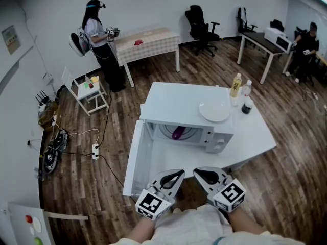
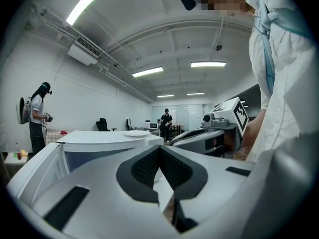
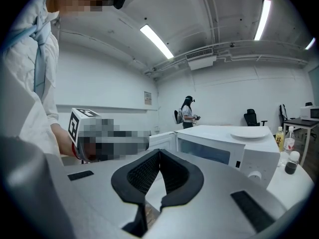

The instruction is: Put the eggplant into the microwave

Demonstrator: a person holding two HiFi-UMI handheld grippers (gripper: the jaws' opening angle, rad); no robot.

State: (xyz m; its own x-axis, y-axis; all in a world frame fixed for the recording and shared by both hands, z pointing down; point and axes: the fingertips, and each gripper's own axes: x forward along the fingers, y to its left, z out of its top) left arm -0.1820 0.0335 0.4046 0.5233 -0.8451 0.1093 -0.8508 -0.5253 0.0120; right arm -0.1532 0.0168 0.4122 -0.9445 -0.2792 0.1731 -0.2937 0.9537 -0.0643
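Note:
The purple eggplant (image 1: 178, 132) lies inside the white microwave (image 1: 204, 117), which stands on a white table (image 1: 255, 137). Its door (image 1: 135, 157) hangs wide open to the left. Both grippers are held low in front of the table's near edge, back from the open cavity. My left gripper (image 1: 180, 173) (image 2: 159, 148) is shut with nothing between its pads. Beside it, my right gripper (image 1: 198, 172) (image 3: 159, 152) is also shut and empty. In the two gripper views the microwave (image 2: 99, 139) (image 3: 224, 143) shows from the side, and the eggplant is hidden.
A white plate (image 1: 214, 111) rests on top of the microwave. Three bottles (image 1: 236, 84) stand on the table's far right corner. A person with a backpack (image 1: 97, 34) stands by a cloth-covered table (image 1: 148, 40). A small cart (image 1: 89, 93) and floor cables (image 1: 76, 142) are at left.

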